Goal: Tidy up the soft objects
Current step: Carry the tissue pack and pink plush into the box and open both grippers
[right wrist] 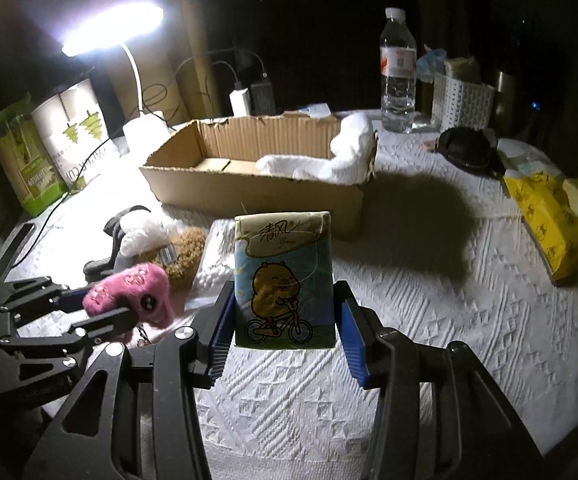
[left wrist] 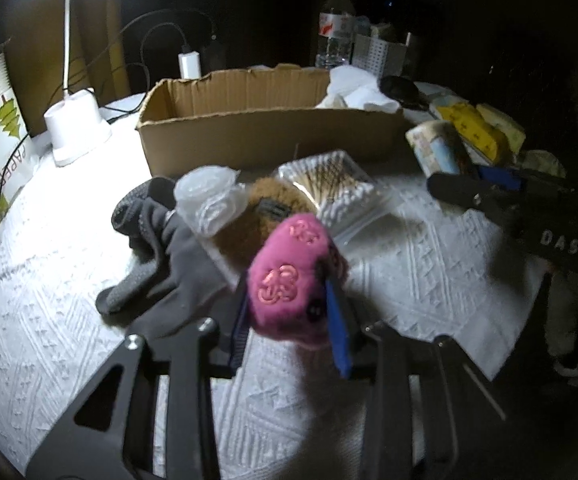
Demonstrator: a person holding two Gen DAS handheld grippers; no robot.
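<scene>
The left gripper clamps a pink plush toy; the right gripper clamps a soft cartoon-printed tissue pack. Carry both clear over the brown cardboard box wall before parting the jaws.

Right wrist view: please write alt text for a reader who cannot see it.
The right gripper holds an upright tissue pack with a cartoon bear on a bicycle, above a white textured cloth. At left, the left gripper grips a pink plush toy. Behind stands an open cardboard box with a white cloth inside, under a lit desk lamp.
</scene>
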